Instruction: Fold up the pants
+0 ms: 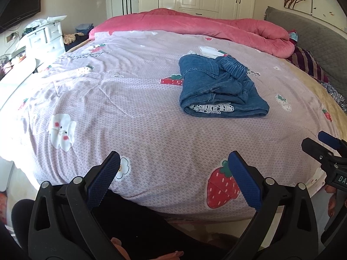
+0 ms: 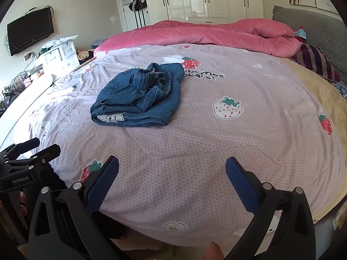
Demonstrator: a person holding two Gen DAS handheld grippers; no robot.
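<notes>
Plainly, the left claw [image 1: 174, 157] and right claw [image 2: 172, 162] hang spread and empty at the bottom of their frames, over the near edge of the bed [image 1: 151, 119]. Well apart, mid-frame, the denim pants [image 1: 221, 91] lie bundled into a loose fold, so the folding looks done or nearly so; any next move would mean reaching in to square that bundle.

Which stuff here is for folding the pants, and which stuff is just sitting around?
For the job:
- jeans, in a folded bundle on the bed sheet
- left gripper, jaws open
- right gripper, jaws open

Just lying about:
- pink blanket
- striped pillow
- TV
- white drawers
</notes>
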